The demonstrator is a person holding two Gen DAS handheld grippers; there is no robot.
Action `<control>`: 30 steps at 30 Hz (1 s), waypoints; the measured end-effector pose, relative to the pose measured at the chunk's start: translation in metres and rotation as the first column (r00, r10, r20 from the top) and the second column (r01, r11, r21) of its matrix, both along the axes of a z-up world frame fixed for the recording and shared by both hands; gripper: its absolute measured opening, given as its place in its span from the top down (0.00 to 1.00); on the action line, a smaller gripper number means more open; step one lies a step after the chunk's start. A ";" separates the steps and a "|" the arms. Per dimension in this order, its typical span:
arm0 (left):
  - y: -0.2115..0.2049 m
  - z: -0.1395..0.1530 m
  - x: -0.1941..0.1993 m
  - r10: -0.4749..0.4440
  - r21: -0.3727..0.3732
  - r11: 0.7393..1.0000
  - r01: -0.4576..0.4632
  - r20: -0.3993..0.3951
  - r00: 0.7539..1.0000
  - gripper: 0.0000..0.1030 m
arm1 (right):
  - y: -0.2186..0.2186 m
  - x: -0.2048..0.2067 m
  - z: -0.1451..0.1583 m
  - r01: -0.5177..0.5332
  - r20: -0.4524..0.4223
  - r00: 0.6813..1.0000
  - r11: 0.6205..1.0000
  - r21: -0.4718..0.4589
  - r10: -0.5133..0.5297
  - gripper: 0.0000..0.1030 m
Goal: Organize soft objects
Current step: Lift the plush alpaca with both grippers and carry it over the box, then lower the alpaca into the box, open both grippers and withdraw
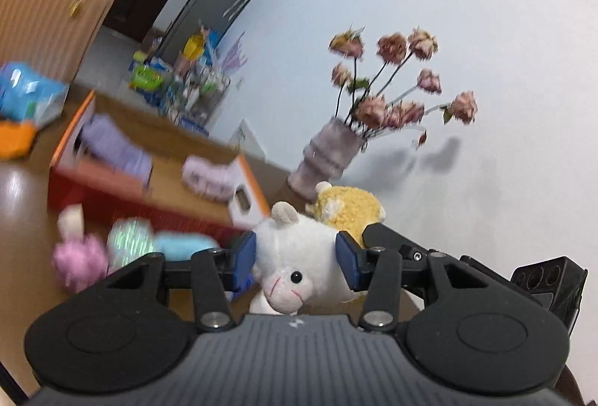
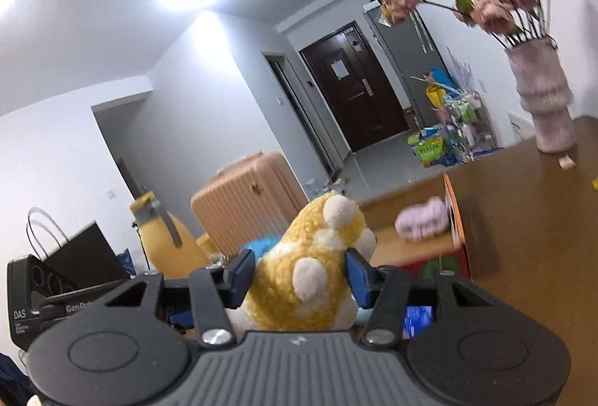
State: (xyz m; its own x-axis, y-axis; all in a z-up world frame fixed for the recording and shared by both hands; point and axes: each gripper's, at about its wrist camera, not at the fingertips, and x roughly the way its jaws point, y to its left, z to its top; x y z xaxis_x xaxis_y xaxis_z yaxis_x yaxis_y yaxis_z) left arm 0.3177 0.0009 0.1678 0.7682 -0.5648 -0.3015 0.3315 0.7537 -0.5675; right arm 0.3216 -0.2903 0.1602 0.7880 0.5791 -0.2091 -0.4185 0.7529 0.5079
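White plush (image 1: 299, 256) clamped between pads of left tongs (image 1: 295, 258), lifted off the bench (image 1: 22, 226). Yellow plush (image 2: 310, 267) pinched likewise in right tongs (image 2: 299, 275). Both carried together, probably toward the orange box (image 1: 71, 140), which already holds soft items.

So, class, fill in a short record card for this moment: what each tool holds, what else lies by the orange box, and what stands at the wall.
left tool: shut on the white plush, blue pads pressing both sides
right tool: shut on the yellow plush
orange box: open, on the wooden table; a lilac soft item inside
loose soft toys: a pink fluffy toy on the table in front of the box
at the wall: vase of dried flowers
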 end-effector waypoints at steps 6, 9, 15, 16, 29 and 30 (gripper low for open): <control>-0.008 0.038 0.071 -0.020 -0.006 1.000 0.020 0.000 1.000 0.54 | -0.011 0.075 0.043 -0.021 -0.004 1.000 1.000 -0.014 0.021 0.50; -0.010 0.039 0.108 -0.010 0.019 1.000 0.011 -0.007 1.000 0.54 | -0.011 0.120 0.048 -0.040 -0.030 0.999 0.998 -0.049 0.039 0.50; -0.006 -0.034 0.187 0.021 -0.034 0.999 -0.026 -0.139 0.990 0.54 | 0.004 0.211 0.004 -0.052 -0.189 0.982 0.991 -0.126 0.028 0.50; -0.007 -0.048 0.197 0.027 -0.035 0.999 -0.033 -0.174 0.984 0.54 | 0.010 0.223 -0.009 -0.048 -0.214 0.977 0.985 -0.166 0.012 0.50; -0.020 -0.121 0.238 0.001 0.031 0.999 0.011 -0.340 0.940 0.53 | 0.052 0.255 -0.078 -0.047 -0.316 0.944 0.903 -0.426 -0.099 0.42; -0.021 -0.121 0.238 0.003 0.036 0.999 0.010 -0.340 0.940 0.53 | 0.054 0.253 -0.079 -0.044 -0.306 0.946 0.893 -0.448 -0.107 0.43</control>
